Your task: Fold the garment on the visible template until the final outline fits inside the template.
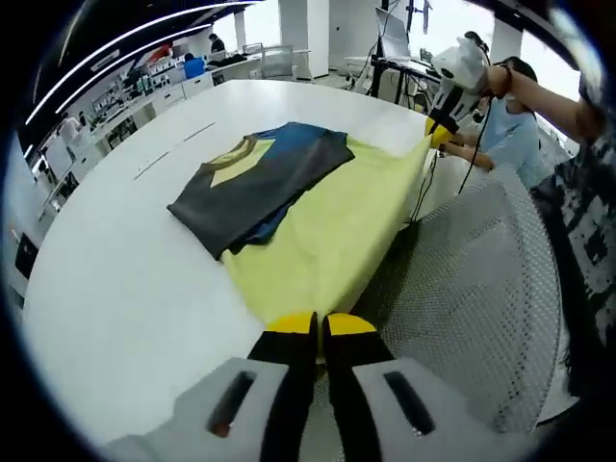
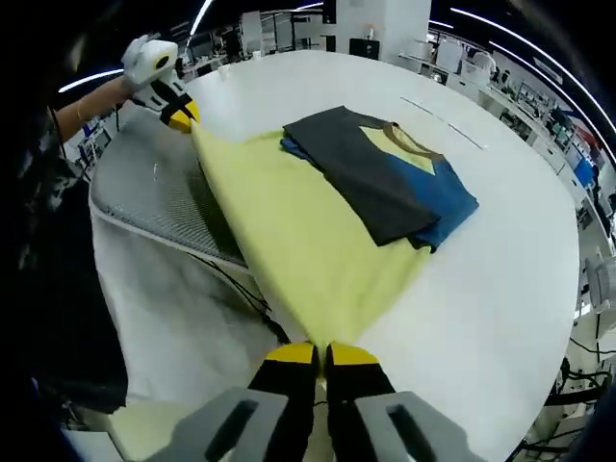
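Left gripper view: left gripper (image 1: 320, 325) at the near edge of the table (image 1: 115, 289), yellow-tipped jaws pressed together on a corner of the yellow sheet (image 1: 327, 236). Right gripper view: right gripper (image 2: 320, 354) likewise pinched tight on the opposite near corner of that sheet (image 2: 289, 241). Each gripper turns up at the far end of the other's view, so the sheet's table-edge side is stretched taut between them.

Yellow sheet: thin, soft, matte cloth, pulled into a long triangle from each grip; I judge it the folding template. Its far half lies flat on the table, its near edge lifted off the rim.

T-shirt (image 1: 260, 178) lies on the sheet's far half, away from the grippers (image 2: 385, 168): dark grey, blue and yellow panels, ribbed collar, already folded into a rough, limp rectangle with blue layers peeking out one side.

Progress, as a judgement: folding looks largely done. One end of the shirt appears to overhang the sheet onto bare table, so the fit is unsettled; squaring edges may remain.

Beyond the sheet's near edge: grey perforated mat (image 1: 472, 269), dotted texture, with a black cable (image 1: 423, 197) running along it. Table smooth, white, rounded.
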### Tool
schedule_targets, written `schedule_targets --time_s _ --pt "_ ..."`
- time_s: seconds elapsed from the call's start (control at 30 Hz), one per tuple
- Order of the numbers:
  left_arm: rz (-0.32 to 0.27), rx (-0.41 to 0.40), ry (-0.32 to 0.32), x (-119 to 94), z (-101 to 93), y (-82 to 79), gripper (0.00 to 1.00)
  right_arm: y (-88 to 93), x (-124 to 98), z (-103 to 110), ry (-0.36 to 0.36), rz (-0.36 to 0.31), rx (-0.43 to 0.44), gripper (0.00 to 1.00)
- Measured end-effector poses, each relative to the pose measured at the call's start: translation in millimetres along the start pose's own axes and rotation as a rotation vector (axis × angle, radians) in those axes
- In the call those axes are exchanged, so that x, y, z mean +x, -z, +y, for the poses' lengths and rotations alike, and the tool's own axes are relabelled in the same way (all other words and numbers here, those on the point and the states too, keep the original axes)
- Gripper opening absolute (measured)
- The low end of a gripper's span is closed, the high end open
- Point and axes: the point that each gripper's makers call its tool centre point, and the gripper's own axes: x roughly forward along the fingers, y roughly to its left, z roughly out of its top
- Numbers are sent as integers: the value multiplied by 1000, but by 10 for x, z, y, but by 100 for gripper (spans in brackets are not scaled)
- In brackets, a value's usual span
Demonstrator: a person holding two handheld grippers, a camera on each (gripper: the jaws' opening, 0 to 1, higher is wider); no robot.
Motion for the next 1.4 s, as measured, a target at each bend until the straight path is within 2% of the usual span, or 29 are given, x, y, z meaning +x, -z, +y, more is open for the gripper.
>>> schedule_targets --time_s 0.53,0.97,1.17,1.27,1.4 --pt "-48 72 -97 -20 411 -447 0 -377 -142 -423 76 -69 -50 0" --pt "-119 33 -202 25 788 -746 0 -674 -191 -752 142 -118 -72 0" --pt "-137 47 -250 36 965 -868 0 -838 -196 -914 173 -147 -64 0" --pt "-165 5 -280 54 1094 -950 0 -908 -197 -990 192 -161 -56 0" --pt "-184 -1 -322 78 1213 -1030 0 -1027 -202 -1115 220 -185 -60 0"
